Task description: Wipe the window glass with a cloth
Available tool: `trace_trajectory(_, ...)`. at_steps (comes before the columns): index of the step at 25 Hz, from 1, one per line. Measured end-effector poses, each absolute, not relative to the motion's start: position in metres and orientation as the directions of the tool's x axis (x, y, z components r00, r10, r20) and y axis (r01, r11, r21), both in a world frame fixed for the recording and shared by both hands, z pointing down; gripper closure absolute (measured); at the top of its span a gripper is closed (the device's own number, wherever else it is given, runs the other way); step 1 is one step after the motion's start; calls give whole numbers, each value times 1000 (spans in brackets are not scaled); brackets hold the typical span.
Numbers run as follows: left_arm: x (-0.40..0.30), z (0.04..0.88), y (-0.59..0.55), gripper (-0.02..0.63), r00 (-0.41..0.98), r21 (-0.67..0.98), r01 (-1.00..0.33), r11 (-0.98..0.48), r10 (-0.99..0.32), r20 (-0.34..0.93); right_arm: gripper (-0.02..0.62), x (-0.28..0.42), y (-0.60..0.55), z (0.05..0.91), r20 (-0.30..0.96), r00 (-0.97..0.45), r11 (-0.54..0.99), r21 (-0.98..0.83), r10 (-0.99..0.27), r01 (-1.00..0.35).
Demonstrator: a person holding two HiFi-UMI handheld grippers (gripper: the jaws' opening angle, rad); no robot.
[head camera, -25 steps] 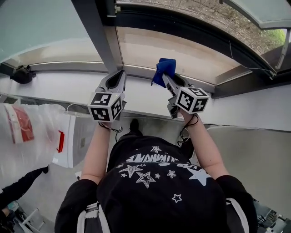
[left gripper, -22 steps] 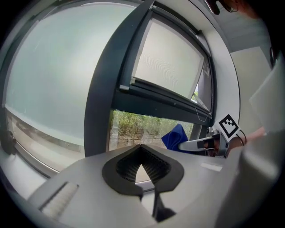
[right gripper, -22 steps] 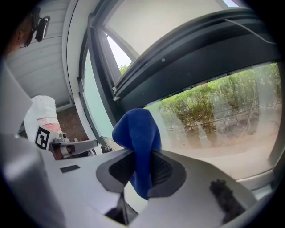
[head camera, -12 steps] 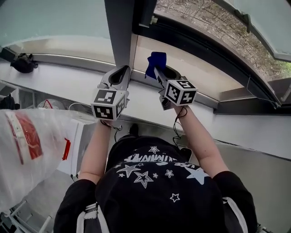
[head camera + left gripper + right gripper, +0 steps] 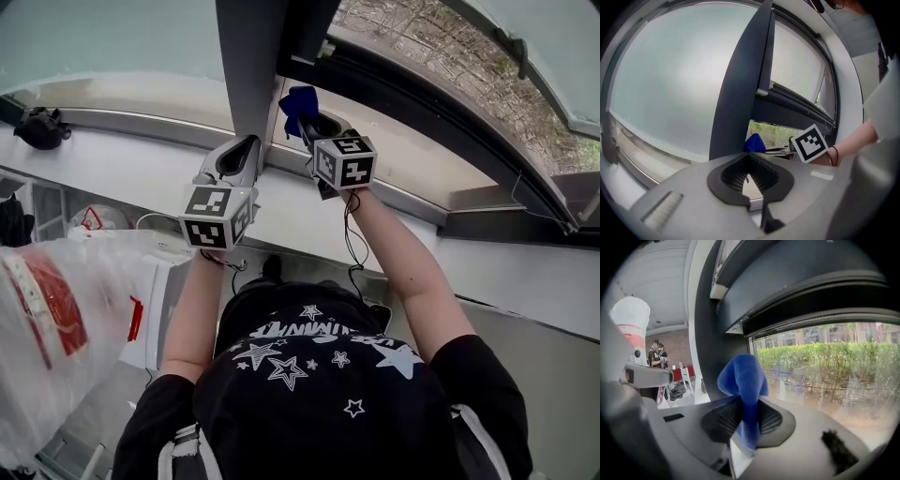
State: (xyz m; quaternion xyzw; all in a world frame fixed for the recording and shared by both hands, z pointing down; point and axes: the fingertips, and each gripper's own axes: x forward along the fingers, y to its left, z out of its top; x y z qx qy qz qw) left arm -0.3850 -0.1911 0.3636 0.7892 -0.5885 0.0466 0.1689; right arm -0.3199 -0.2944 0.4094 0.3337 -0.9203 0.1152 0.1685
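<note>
right claw [image 5: 305, 124] is clenched on the blue cloth [image 5: 298, 100]. In the right gripper view we see that claw [image 5: 744, 417] pinching the cloth [image 5: 743, 380] mid-fold, with a rounded bunch standing above the pads and a short tail hanging below them

cloth sits at the left edge of the clear window glass [image 5: 843, 394], right beside the dark frame post [image 5: 710, 348]. We can't tell whether it actually touches the glass. A green hedge [image 5: 825, 355] shows through that pane

left claw [image 5: 246, 150] is clenched too and grasps nothing: in the left gripper view we see its jaws [image 5: 749, 174] meeting at the front, with only a pale surface showing through the loop between the pads. It hangs over the white sill [image 5: 122, 169], just left of the right claw and in front of the frame post [image 5: 248, 66]. From that same view we pick up the cloth [image 5: 753, 143] and the right claw's marker cube [image 5: 809, 143] just past the post

frosted pane [image 5: 112, 47] is left of the post. A small black object [image 5: 42, 127] lies on the sill at far left. A clear plastic bag [image 5: 56, 300] with red print hangs below the sill on the left, well apart from both claws
</note>
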Motion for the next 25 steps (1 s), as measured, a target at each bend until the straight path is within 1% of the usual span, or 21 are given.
trace_trajectory(6,-376,362,-194,597,320,190,-943,-274,-902,288,522,-301,-307,418,410,-699,728,-112,-586,-676)
trace_trajectory(12,-351,355,-197,597,313,173,-947,-272,-902,296,522,-250,-309,418,407,-675,697,-121,-615,-707)
trace_trajectory(18,-292,358,-208,597,344,168,-937,-306,-887,307,522,-167,-314,421,415,-623,632,-135,-663,-763)
trace_trajectory(25,-200,356,-232,597,398,88,-916,-390,-862,315,522,-35,-318,428,420,-537,503,-198,-732,-841)
